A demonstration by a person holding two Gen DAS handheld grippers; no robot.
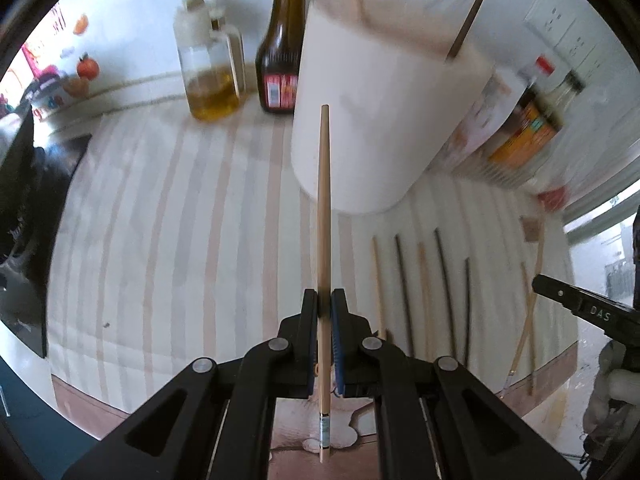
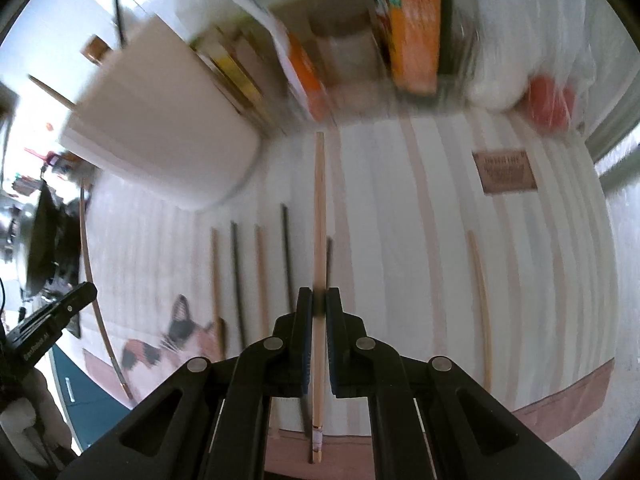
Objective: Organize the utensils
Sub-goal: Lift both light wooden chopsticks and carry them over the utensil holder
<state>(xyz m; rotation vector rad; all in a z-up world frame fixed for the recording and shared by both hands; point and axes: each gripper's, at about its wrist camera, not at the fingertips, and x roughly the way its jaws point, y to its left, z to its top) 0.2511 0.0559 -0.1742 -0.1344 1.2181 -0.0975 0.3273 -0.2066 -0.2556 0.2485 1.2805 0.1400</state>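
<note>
My left gripper [image 1: 324,300] is shut on a light wooden chopstick [image 1: 325,208] that points up toward a tall white holder [image 1: 384,120]. Two chopsticks, one light and one dark, stand in that holder. My right gripper [image 2: 319,300] is shut on another light wooden chopstick [image 2: 319,208], lifted above the cloth. Several light and dark chopsticks [image 1: 420,292] lie in a row on the striped cloth [image 1: 180,220], right of the left gripper; the same row of chopsticks [image 2: 260,272] shows left of the right gripper. The white holder [image 2: 160,148] stands at the upper left in the right wrist view.
An oil jar [image 1: 210,64] and a dark sauce bottle [image 1: 280,52] stand behind the holder. More bottles [image 1: 528,120] and packets [image 2: 416,36] line the back right. A single light chopstick [image 2: 482,304] lies apart at the right. A dark stove [image 1: 24,208] borders the left.
</note>
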